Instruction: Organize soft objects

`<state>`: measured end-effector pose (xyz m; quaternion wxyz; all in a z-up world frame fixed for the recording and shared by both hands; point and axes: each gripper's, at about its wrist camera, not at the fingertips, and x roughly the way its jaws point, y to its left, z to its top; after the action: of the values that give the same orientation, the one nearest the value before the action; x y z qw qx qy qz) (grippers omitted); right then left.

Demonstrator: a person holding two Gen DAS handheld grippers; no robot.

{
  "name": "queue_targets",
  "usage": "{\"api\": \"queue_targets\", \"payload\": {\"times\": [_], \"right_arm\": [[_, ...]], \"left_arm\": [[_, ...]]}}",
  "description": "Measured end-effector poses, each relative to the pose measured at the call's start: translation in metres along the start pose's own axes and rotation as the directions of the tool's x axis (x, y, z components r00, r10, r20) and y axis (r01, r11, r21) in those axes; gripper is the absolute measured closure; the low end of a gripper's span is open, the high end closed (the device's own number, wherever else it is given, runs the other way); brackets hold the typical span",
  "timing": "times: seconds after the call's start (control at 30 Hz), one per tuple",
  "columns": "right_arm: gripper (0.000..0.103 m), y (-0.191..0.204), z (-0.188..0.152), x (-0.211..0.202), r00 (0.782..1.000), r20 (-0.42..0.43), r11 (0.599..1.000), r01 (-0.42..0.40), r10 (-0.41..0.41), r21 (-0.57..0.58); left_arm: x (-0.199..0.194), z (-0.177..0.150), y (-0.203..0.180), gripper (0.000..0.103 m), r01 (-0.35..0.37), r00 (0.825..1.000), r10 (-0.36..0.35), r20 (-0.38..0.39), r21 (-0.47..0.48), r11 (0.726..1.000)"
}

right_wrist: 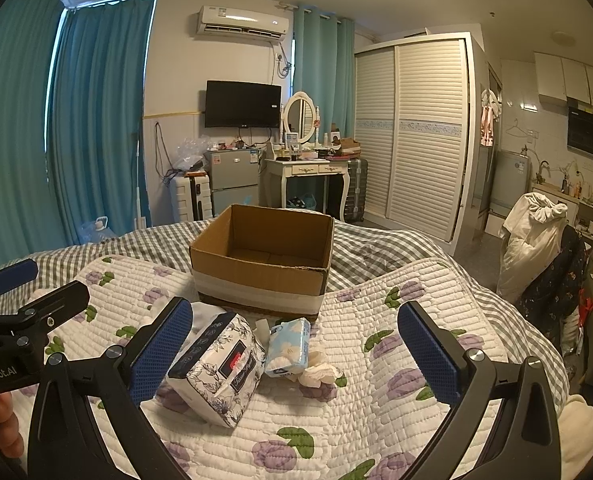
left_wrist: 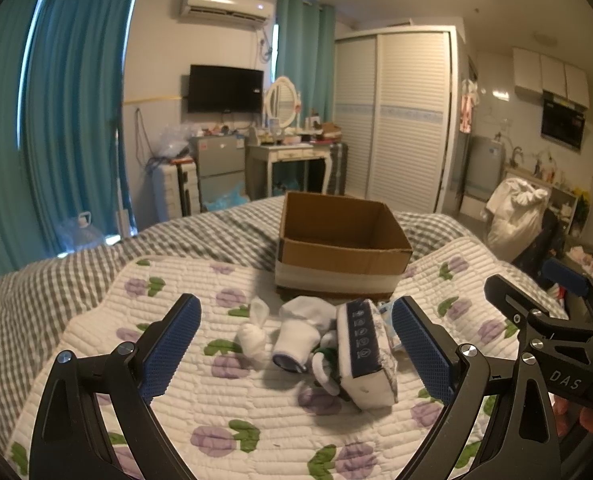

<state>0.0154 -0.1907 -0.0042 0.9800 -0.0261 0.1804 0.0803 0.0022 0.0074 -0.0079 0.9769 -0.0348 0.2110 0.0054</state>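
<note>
An open, empty cardboard box (left_wrist: 342, 240) (right_wrist: 264, 258) stands on the floral quilt (left_wrist: 200, 400) (right_wrist: 376, 420). In front of it lies a pile: a large floral tissue pack (left_wrist: 366, 356) (right_wrist: 220, 368), a small blue tissue pack (right_wrist: 288, 346), white socks (left_wrist: 296, 334), a small knotted white cloth (left_wrist: 252, 336) and crumpled white cloth (right_wrist: 318, 368). My left gripper (left_wrist: 296, 348) is open, hovering just before the pile with the socks and large pack between its fingers. My right gripper (right_wrist: 296, 356) is open, with both tissue packs between its fingers.
The quilt lies on a grey checked bedspread (left_wrist: 200, 232). Beyond the bed stand a small fridge (right_wrist: 232, 180), a dressing table (right_wrist: 308, 176), a wardrobe (right_wrist: 416, 132) and a chair draped with clothes (right_wrist: 536, 248).
</note>
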Motion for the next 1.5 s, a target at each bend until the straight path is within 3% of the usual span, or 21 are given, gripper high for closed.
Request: {"api": "queue_targets", "payload": {"times": [0.7, 0.83, 1.07, 1.2, 1.4, 1.43, 1.5], "right_arm": [[0.000, 0.010, 0.005, -0.012, 1.000, 0.002, 1.000, -0.007, 0.007, -0.017], [0.000, 0.017, -0.005, -0.002, 0.998, -0.049, 0.999, -0.027, 0.025, -0.035], [0.000, 0.051, -0.042, 0.047, 0.980, -0.182, 0.991, -0.096, 0.079, -0.090], [0.007, 0.065, -0.057, 0.075, 0.973, -0.221, 0.990, -0.096, 0.071, -0.104], [0.012, 0.082, -0.073, 0.105, 0.950, -0.297, 0.982, -0.140, 0.096, -0.131], [0.015, 0.082, -0.078, 0.111, 0.943, -0.314, 0.980, -0.158, 0.113, -0.122], [0.039, 0.083, -0.081, 0.115, 0.929, -0.341, 0.977, -0.190, 0.146, -0.097]], "left_arm": [[-0.014, 0.007, 0.005, 0.005, -0.017, 1.000, 0.017, 0.024, 0.003, 1.000], [-0.008, 0.001, 0.015, 0.005, -0.069, 0.998, 0.069, 0.004, -0.001, 0.998], [0.023, -0.018, 0.032, 0.005, -0.095, 0.992, 0.091, -0.090, -0.034, 0.995], [0.043, -0.030, 0.039, 0.006, -0.125, 0.980, 0.116, -0.159, -0.044, 0.991], [0.049, -0.035, 0.041, 0.006, -0.131, 0.974, 0.119, -0.191, -0.051, 0.990], [0.049, -0.035, 0.041, 0.006, -0.130, 0.975, 0.118, -0.190, -0.052, 0.990], [0.050, -0.035, 0.040, 0.006, -0.133, 0.974, 0.122, -0.192, -0.047, 0.990]]}}
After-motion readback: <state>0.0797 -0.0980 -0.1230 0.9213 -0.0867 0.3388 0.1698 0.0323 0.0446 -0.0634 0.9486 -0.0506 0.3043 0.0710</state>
